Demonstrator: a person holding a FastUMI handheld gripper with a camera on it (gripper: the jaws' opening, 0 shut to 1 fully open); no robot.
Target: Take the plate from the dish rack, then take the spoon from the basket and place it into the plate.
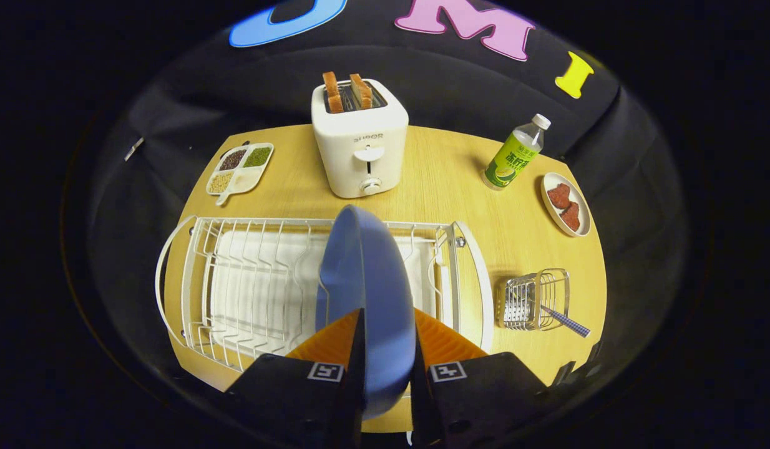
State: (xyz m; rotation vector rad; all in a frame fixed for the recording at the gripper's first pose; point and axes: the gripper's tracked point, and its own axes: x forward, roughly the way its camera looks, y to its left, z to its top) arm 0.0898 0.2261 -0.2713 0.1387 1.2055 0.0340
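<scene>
A blue plate (363, 274) stands on edge between my fingers, over the white wire dish rack (248, 280). My gripper (385, 337) is shut on the plate's near rim, one finger on each face. I cannot tell whether the plate's lower edge still rests in the rack. To the right of the rack stands a small wire basket (535, 298). A spoon (563, 319) with a checked handle lies in it, its handle sticking out to the right.
Beyond the rack stand a white toaster (360, 146) holding two toast slices, a divided tray of grains (240, 167), a green-labelled bottle (515, 154) and a small dish of red pieces (566, 204). Bare wooden tabletop (460, 193) lies between toaster and bottle.
</scene>
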